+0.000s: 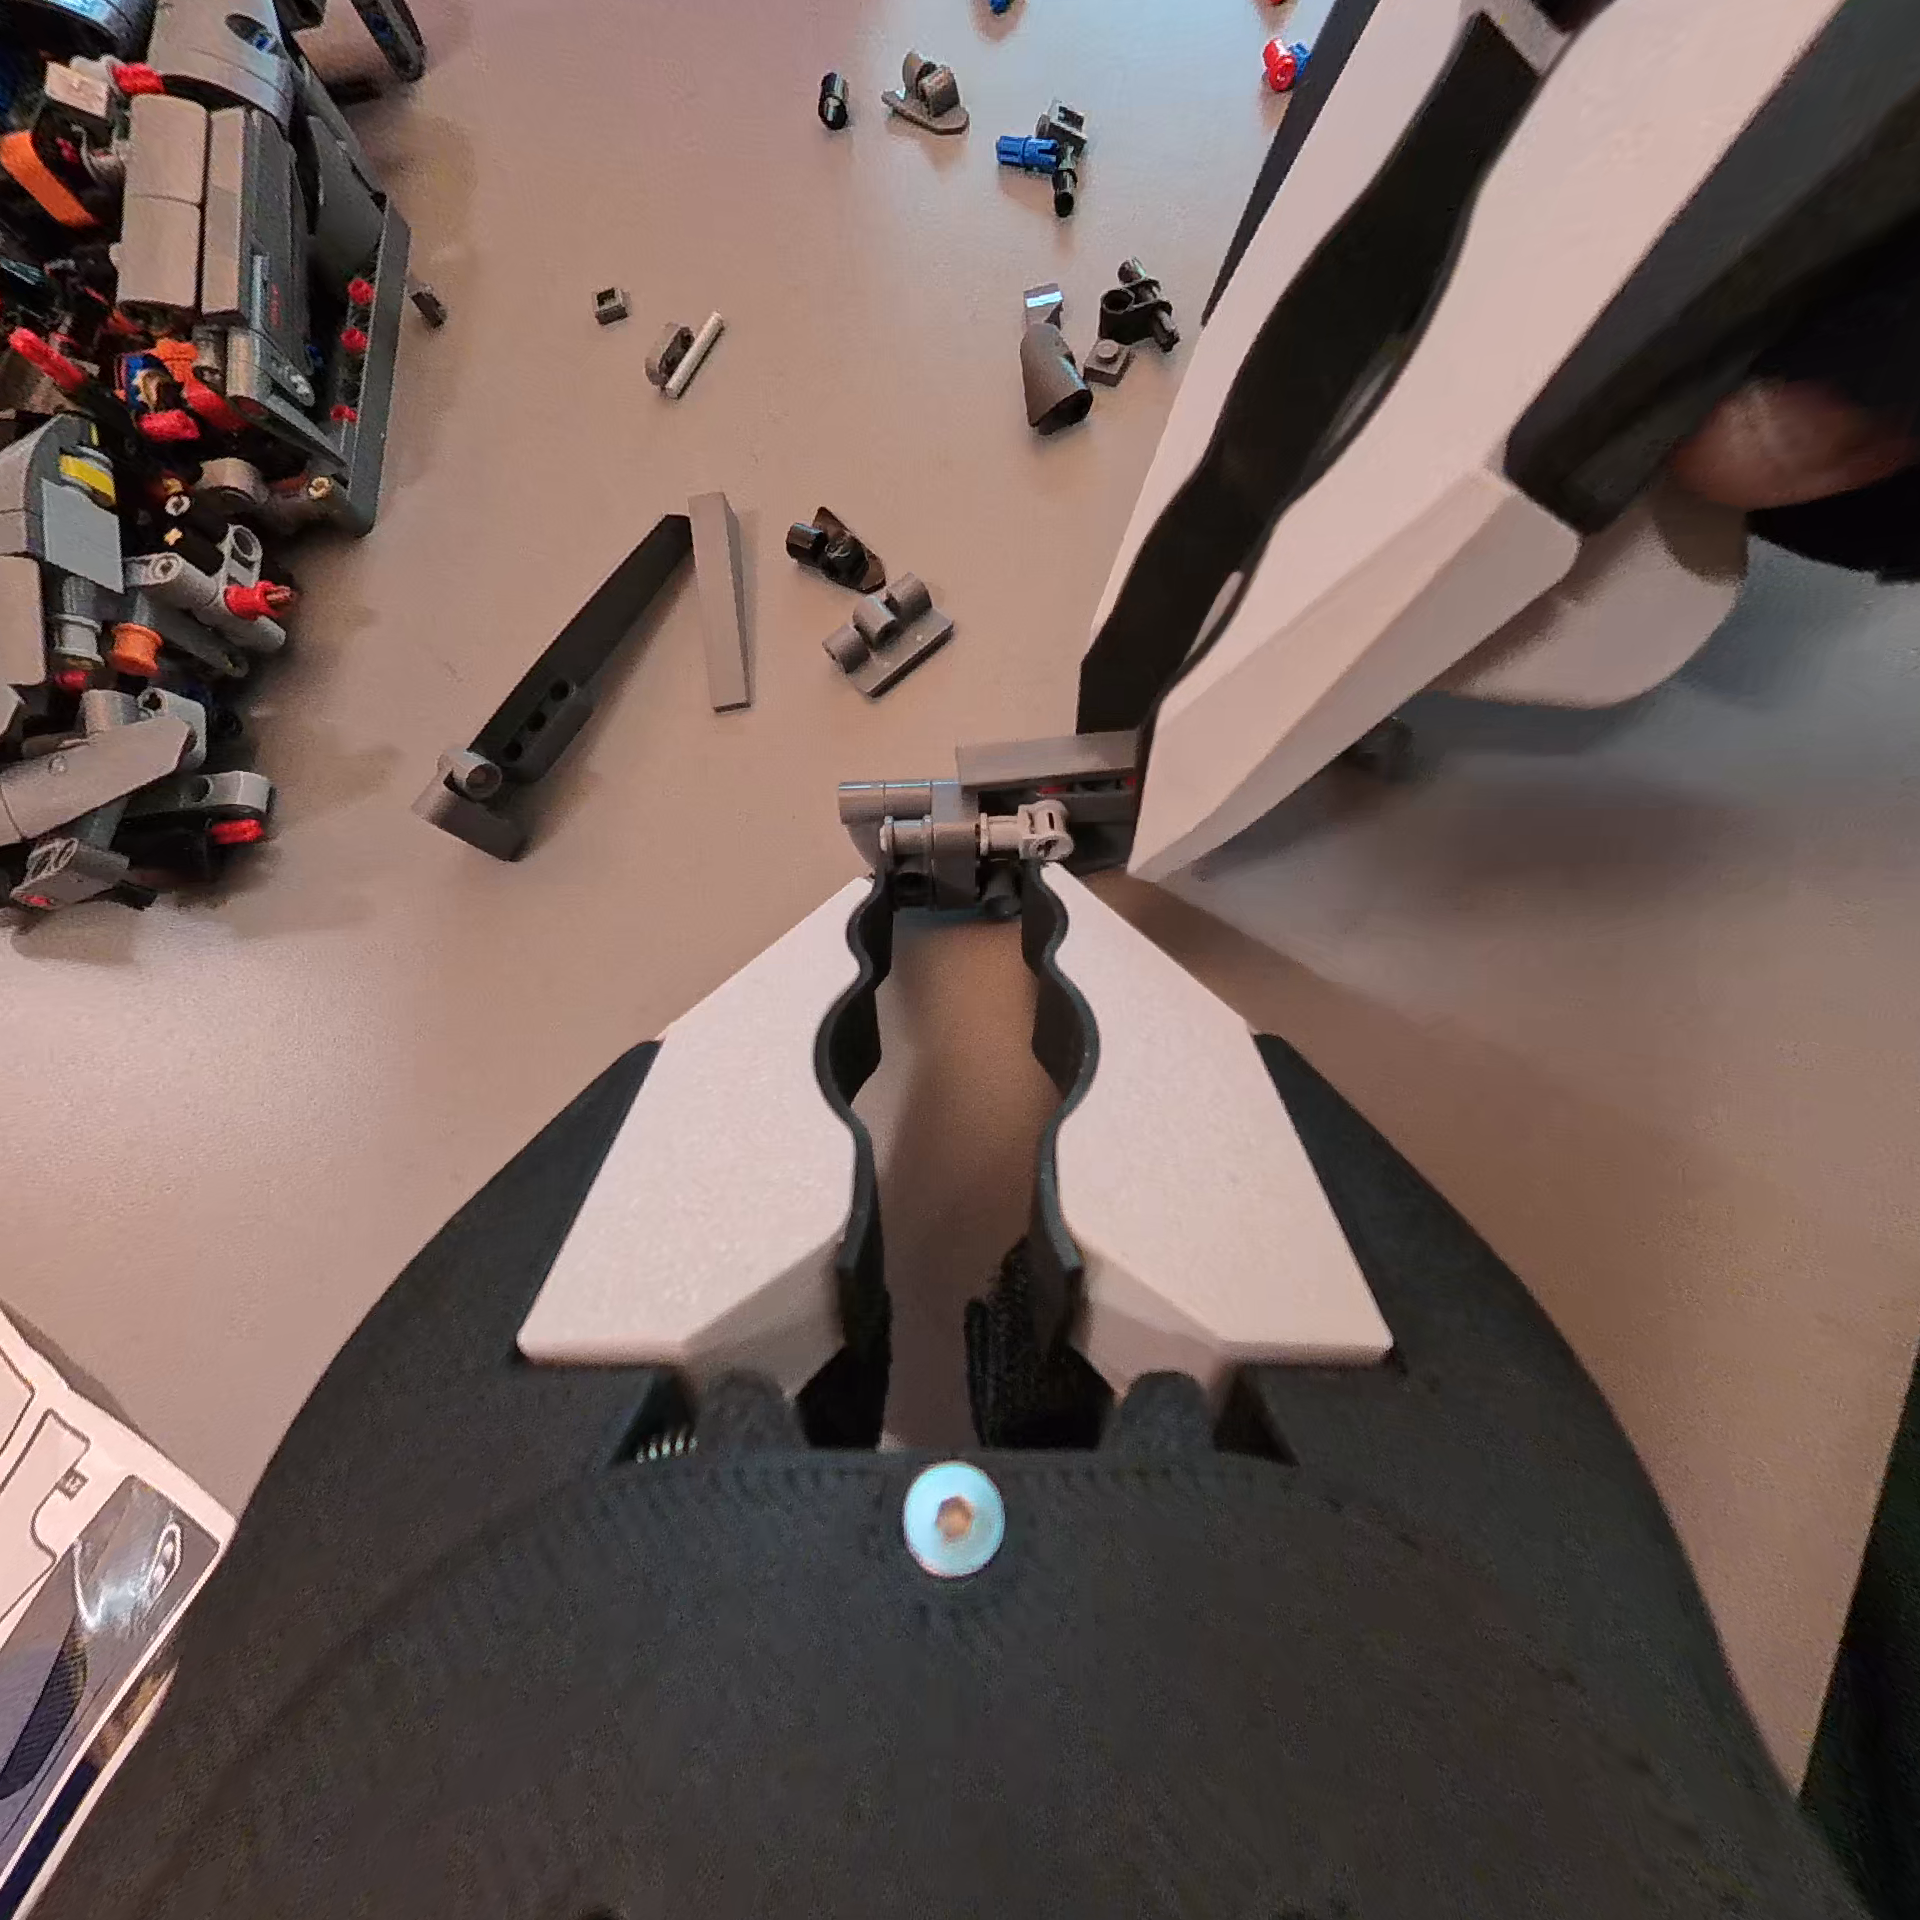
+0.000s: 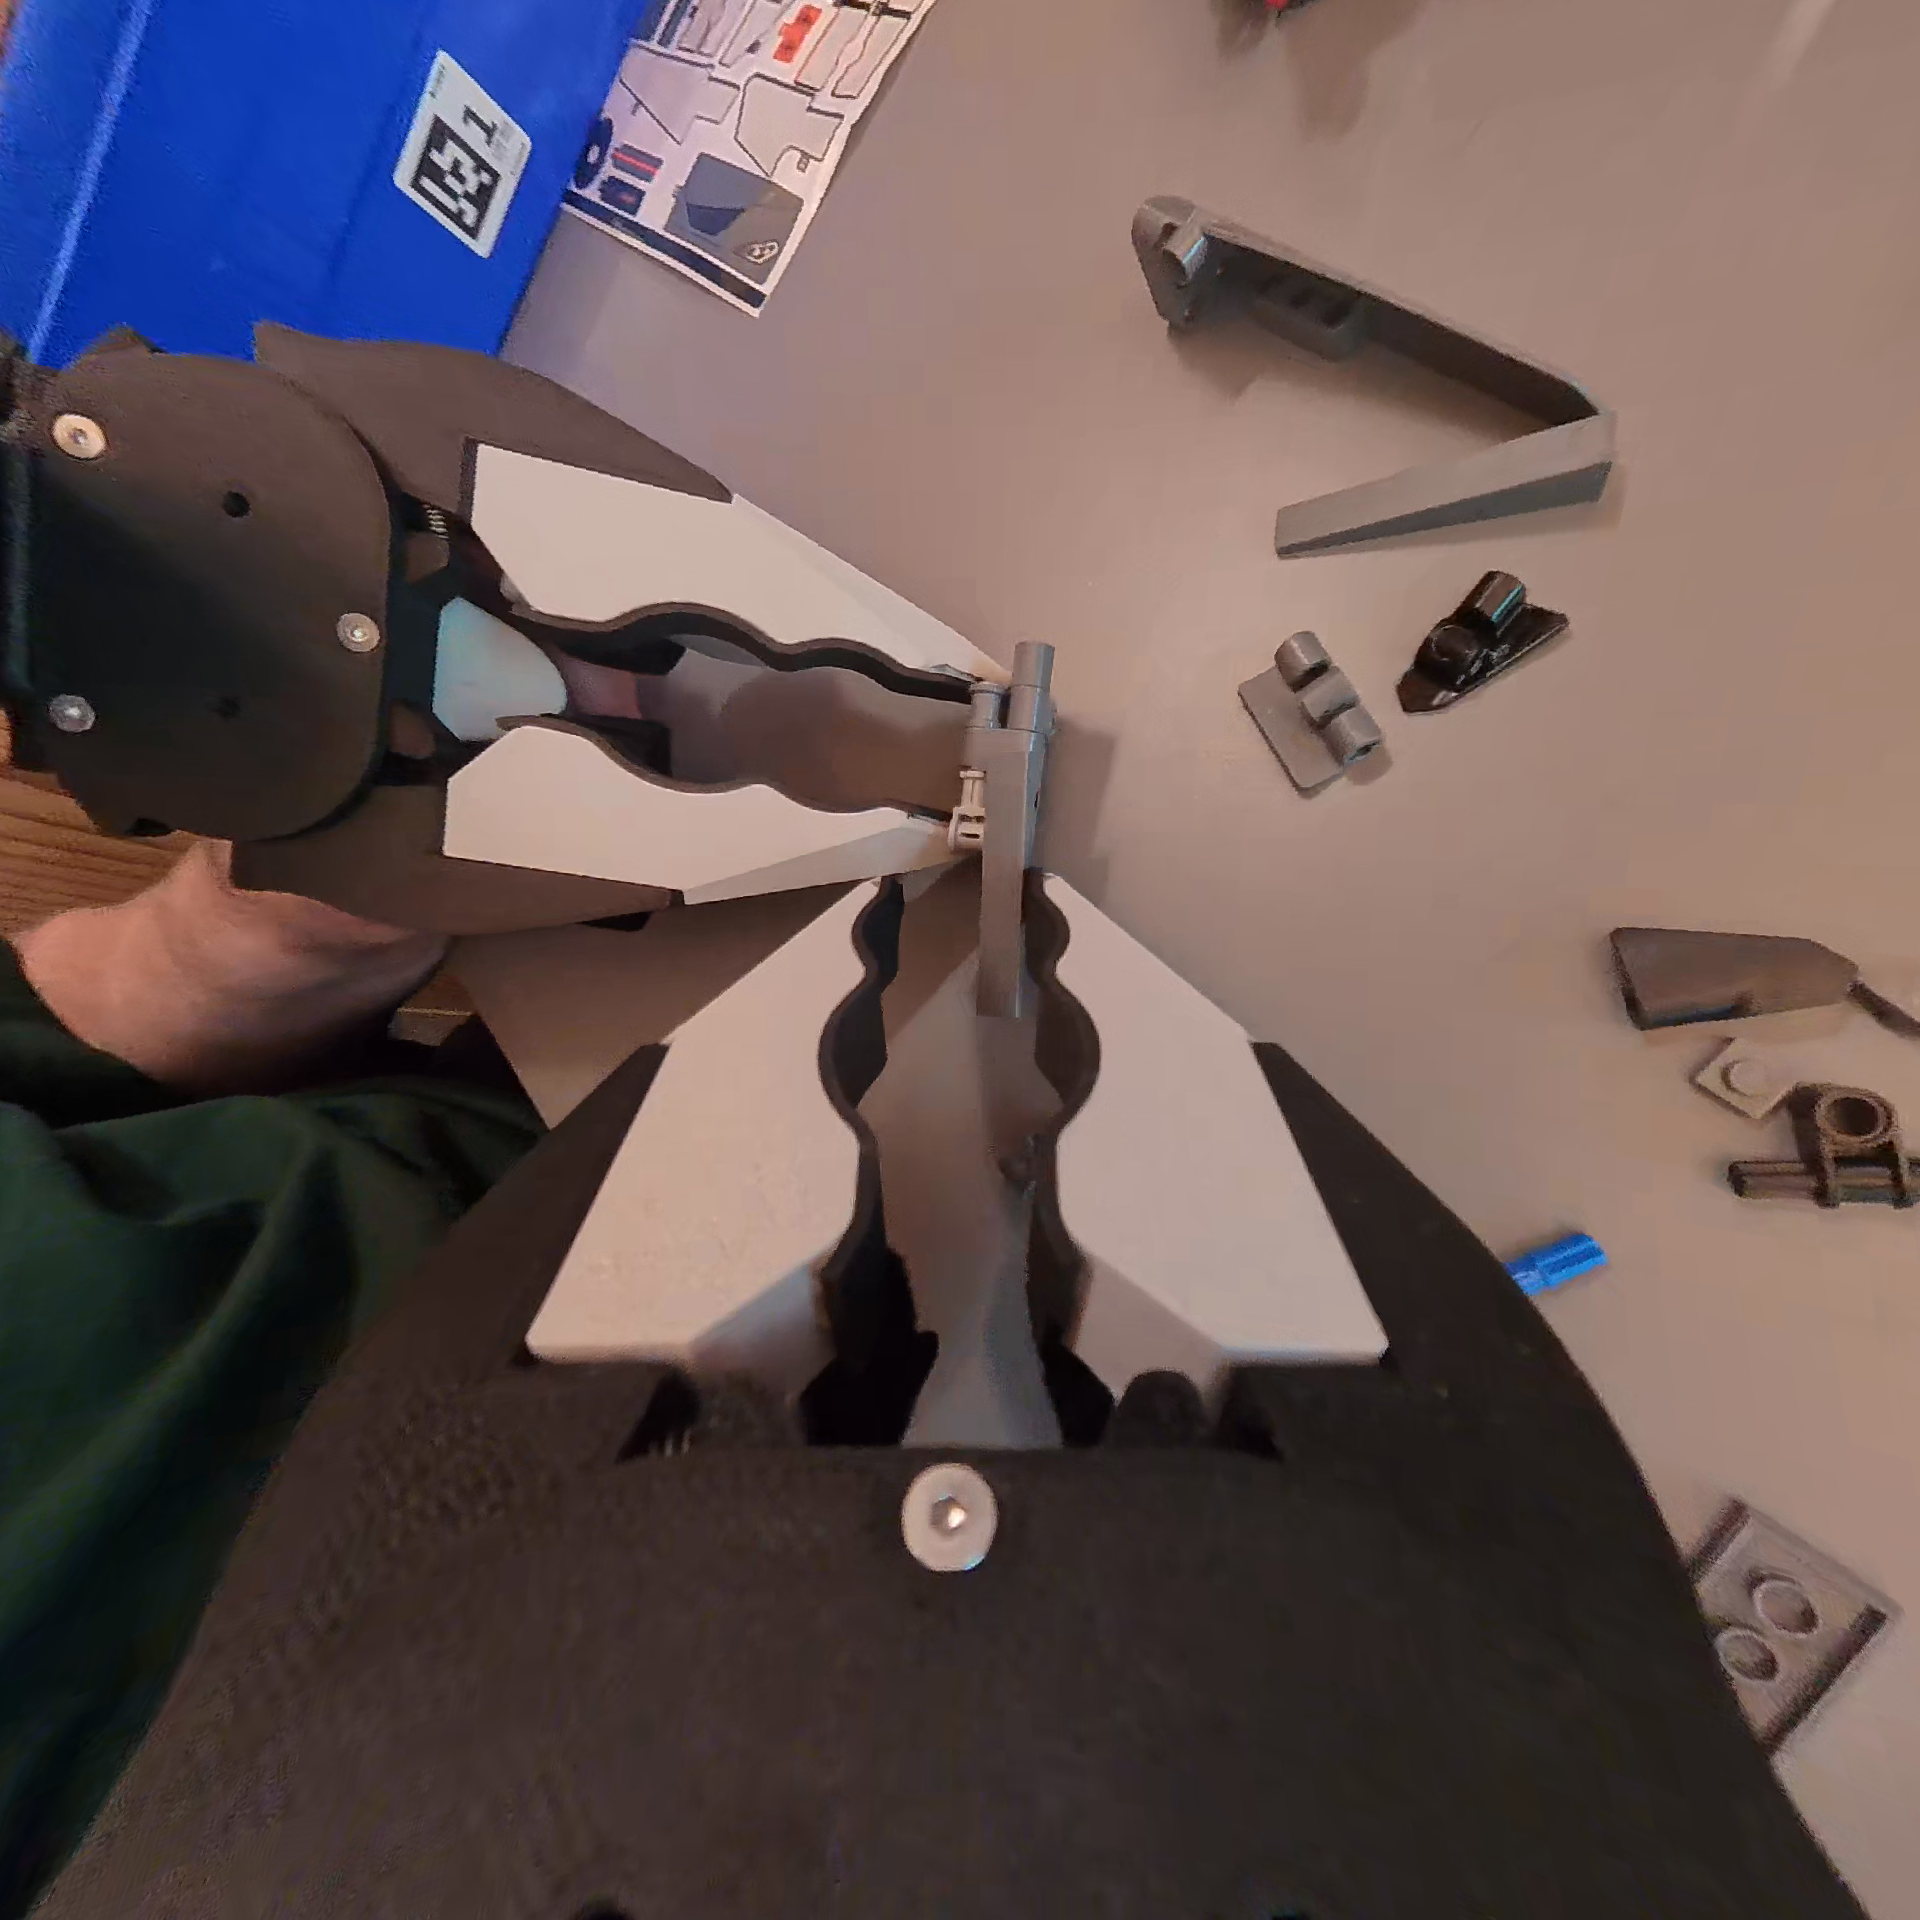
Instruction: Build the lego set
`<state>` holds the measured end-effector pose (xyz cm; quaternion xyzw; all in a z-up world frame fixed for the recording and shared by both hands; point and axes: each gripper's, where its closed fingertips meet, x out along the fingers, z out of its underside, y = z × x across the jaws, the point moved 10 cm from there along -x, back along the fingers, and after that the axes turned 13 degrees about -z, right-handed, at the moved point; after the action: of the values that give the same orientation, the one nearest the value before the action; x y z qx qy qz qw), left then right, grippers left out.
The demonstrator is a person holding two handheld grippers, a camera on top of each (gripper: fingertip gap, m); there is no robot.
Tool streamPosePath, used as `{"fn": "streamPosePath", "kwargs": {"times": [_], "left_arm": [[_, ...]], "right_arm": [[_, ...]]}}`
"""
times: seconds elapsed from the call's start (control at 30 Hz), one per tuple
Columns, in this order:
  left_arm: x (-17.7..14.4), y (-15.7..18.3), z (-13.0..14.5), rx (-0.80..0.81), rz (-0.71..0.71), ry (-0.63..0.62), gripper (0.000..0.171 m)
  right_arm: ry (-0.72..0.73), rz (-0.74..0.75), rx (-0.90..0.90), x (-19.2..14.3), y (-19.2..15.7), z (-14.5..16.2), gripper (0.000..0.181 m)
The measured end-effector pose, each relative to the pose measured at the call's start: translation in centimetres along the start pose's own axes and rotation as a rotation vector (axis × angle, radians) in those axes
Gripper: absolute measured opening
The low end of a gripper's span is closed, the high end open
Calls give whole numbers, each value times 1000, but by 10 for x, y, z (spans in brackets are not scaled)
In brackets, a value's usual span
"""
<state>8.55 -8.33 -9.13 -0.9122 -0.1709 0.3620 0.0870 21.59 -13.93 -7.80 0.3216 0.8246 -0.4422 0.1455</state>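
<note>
My left gripper (image 1: 961,896) is shut on a small grey hinge-and-clip assembly (image 1: 940,831), held just above the grey table. My right gripper (image 2: 961,906) is shut on a long grey plate (image 2: 1003,914) that runs out past its tips. The two pieces meet at the fingertips. In the left wrist view the right gripper (image 1: 1127,821) comes in from the upper right with the grey plate (image 1: 1044,761). In the right wrist view the left gripper (image 2: 977,753) comes in from the left, holding the small assembly (image 2: 982,727).
A partly built grey and black model (image 1: 208,343) lies at the far left. Loose parts lie on the table: a black curved beam (image 1: 582,665), a grey slope tile (image 1: 727,603), a grey hinge plate (image 2: 1314,717). An instruction booklet (image 2: 727,135) and a blue box (image 2: 260,156) lie behind. Only a small space, under 4 cm, lies between the two pairs of fingers.
</note>
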Motion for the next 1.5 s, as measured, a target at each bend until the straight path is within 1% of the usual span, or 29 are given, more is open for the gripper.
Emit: {"fn": "streamPosePath", "kwargs": {"times": [0.07, 0.17, 0.43, 0.57, 0.77, 0.97, 1.07, 1.23, 1.4, 1.5], "left_arm": [[0, 0, 0, 1, -1, 0, 22], [0, 0, 0, 2, 0, 1, 22], [0, 1, 0, 5, 2, 2, 22], [0, 1, 0, 4, 0, 1, 22], [0, 1, 0, 3, 1, 2, 22], [0, 1, 0, 4, 1, 2, 22], [0, 1, 0, 4, 1, 1, 22], [0, 0, 0, 3, 1, 2, 22], [0, 1, 0, 7, 2, 3, 22], [0, 1, 0, 7, 4, 3, 22]], "right_arm": [[-5, 3, -4, 2, -1, 1, 26], [0, 2, 16, 4, 1, 3, 24], [20, 6, 16, 2, -1, 5, 23], [18, 35, -18, 2, -4, 3, 23], [56, -20, 31, -1, 0, 4, 23], [111, -88, 131, -4, 12, 7, 11], [128, -125, 161, -5, 15, 7, 10], [131, -131, 162, -5, 14, 6, 15], [151, -132, 196, -7, 15, 6, 9], [189, -165, 235, -9, 18, 8, 5]]}}
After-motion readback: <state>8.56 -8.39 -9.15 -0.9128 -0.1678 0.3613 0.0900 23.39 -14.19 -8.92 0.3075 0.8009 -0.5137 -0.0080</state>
